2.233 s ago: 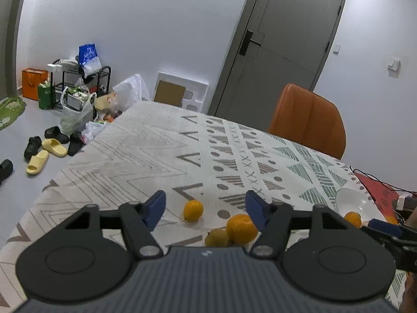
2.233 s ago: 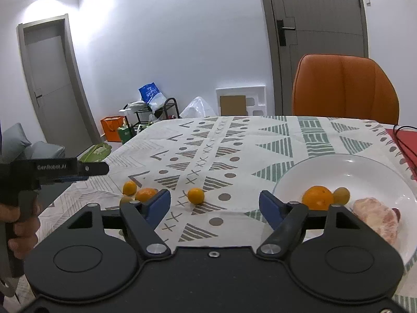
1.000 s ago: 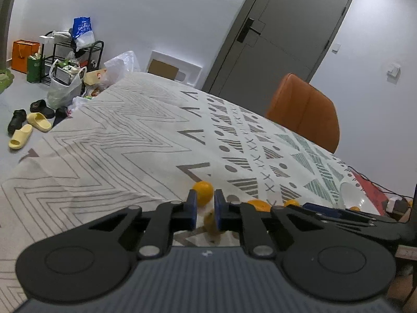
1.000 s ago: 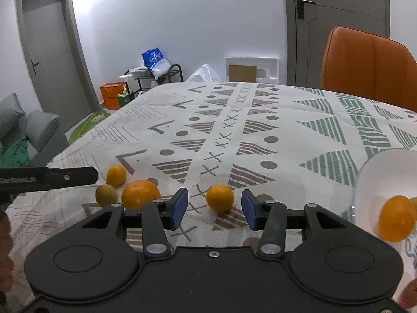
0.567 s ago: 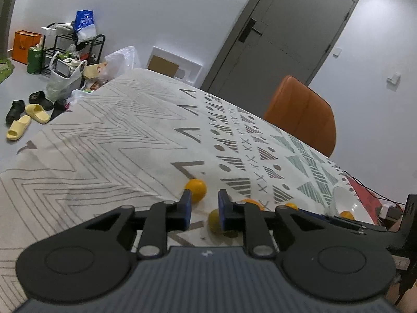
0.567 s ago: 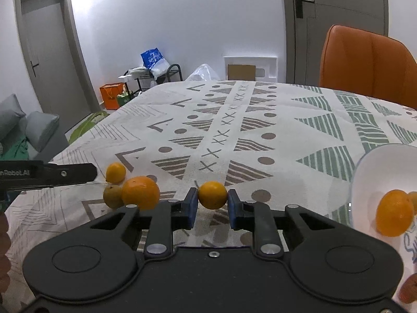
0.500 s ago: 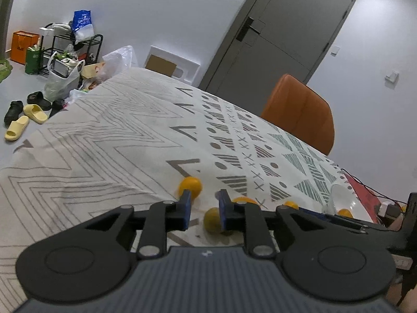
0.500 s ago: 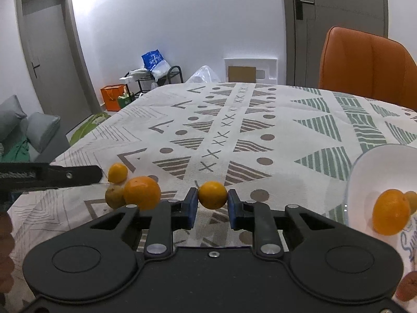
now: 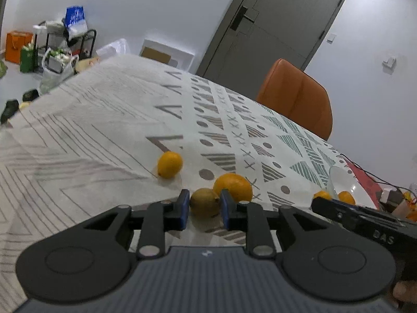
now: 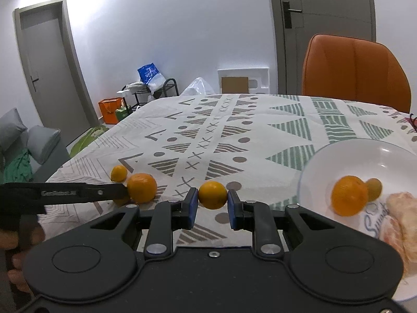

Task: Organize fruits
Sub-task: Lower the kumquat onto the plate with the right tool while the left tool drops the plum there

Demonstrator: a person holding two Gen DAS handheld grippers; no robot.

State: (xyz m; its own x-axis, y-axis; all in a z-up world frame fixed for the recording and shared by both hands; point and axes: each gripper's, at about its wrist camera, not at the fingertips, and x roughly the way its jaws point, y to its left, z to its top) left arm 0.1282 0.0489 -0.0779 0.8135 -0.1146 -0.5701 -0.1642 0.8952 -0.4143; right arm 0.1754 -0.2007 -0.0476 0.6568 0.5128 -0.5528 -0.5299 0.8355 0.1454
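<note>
The small orange point(image 10: 212, 195) in the right gripper point(image 10: 211, 206) is round, smooth and evenly bright, and it sits just above the patterned tablecloth point(image 10: 260, 130) near the table's front edge. The gripper's blue-padded jaws are narrow and press it from both sides.

The left gripper point(image 9: 203, 210) has its jaws narrow too, with a dull yellow-green fruit point(image 9: 204, 202) between the pads; both pads appear to touch its sides. This fruit is about the size of the small orange but duller in colour. Right behind it, touching or nearly so, lies a large orange point(image 9: 233, 187) with a slightly dimpled skin. A smaller yellow-orange fruit point(image 9: 170, 164) lies alone on the cloth, a little to the left and farther back.

In the right wrist view the same group shows at the left: the large orange point(image 10: 142, 187) with the small yellow one point(image 10: 119, 173) behind it, and the left gripper's black finger reaching in beside them.

A white plate point(image 10: 338, 156) stands on the cloth to the right of the held orange. It holds an orange point(image 10: 349, 199), a small greenish-yellow fruit point(image 10: 374, 189) touching it from behind, and a peeled, pale pinkish-orange citrus fruit point(image 10: 401, 224) at the plate's right side. Blue lettering is printed on the plate beside it.

An orange chair point(image 10: 354, 73) stands at the table's far side.
</note>
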